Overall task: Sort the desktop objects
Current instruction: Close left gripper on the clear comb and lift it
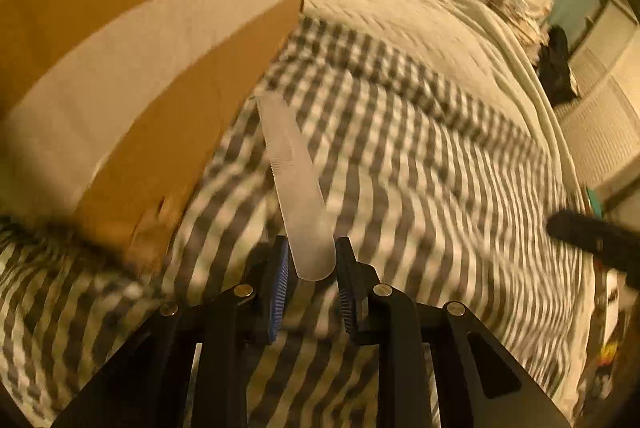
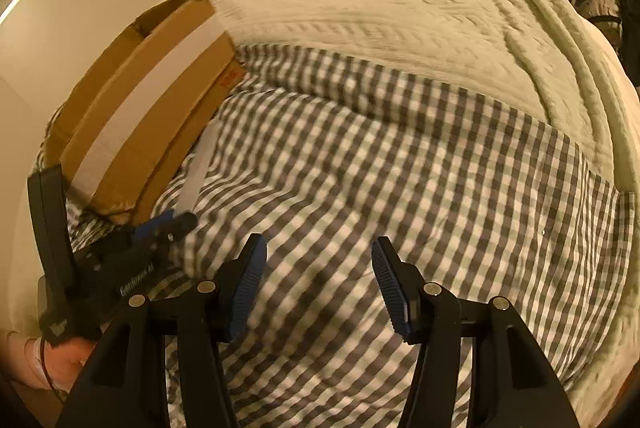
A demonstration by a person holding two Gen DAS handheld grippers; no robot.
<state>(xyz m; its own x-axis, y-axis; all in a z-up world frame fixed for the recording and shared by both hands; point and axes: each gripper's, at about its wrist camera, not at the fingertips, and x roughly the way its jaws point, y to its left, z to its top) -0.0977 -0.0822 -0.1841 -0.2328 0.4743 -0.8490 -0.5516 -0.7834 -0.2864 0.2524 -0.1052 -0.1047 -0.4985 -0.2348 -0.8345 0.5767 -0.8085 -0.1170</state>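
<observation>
My left hand-held gripper (image 1: 311,270) is clamped on a nail file (image 1: 294,180) just beside the cardboard box (image 1: 132,76); I'd keep the file steady over the box rim. Right hand-held gripper (image 2: 319,264) hangs open, empty.

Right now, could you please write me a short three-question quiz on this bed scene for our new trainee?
1. True or false: the right gripper holds a comb.
2. Which gripper is shut on the flat white plastic comb? A) left B) right C) neither
3. Fill in: the cardboard box rests on the ____-patterned cover.

Key:
1. False: its jaws stand open with nothing between them.
2. A: the left gripper pinches the comb's rounded end, its far end pointing towards the box.
3. Checked (grey and white).
</observation>
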